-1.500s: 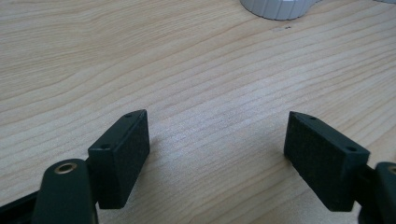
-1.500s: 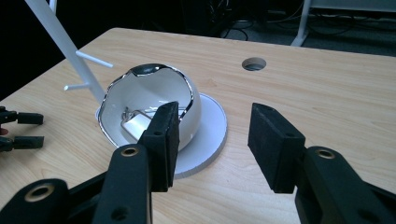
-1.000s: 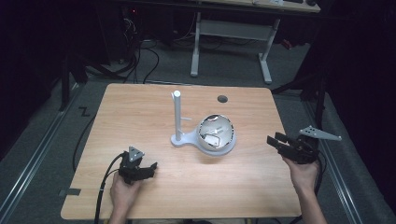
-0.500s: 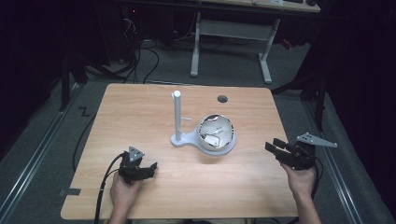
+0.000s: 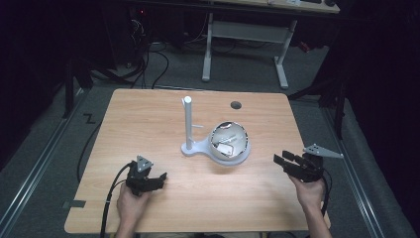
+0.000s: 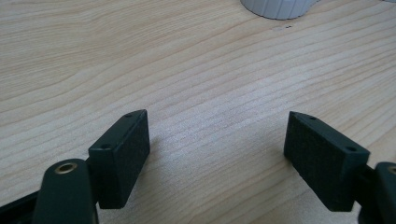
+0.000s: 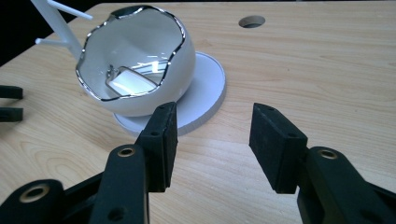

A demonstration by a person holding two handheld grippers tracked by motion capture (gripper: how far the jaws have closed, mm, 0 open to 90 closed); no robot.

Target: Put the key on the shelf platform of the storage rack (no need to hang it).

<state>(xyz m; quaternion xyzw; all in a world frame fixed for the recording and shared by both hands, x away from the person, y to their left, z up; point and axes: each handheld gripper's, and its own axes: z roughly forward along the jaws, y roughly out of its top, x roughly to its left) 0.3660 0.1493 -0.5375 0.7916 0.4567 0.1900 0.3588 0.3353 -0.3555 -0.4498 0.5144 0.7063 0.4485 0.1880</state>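
A white egg-shaped bowl (image 5: 229,141) with a jagged silver rim sits on the round end of a white stand's base (image 5: 198,148). The stand's thin post (image 5: 187,121) rises to the bowl's left. In the right gripper view a shiny rectangular metal piece (image 7: 128,81) lies inside the bowl (image 7: 140,60). My right gripper (image 5: 278,161) is open near the table's right edge, its jaws pointing at the bowl with nothing between them (image 7: 215,121). My left gripper (image 5: 159,177) rests open at the front left, low over bare wood (image 6: 217,128), short of the stand's base (image 6: 278,7).
The wooden table (image 5: 148,119) has a round cable hole (image 5: 236,104) behind the bowl. A cable (image 5: 106,208) trails from the left gripper off the front edge. A white desk frame (image 5: 242,34) and cables stand on the dark floor beyond.
The right gripper has come down and toward the person, and slightly inward from the table's right edge. The left gripper, bowl and stand have stayed put.
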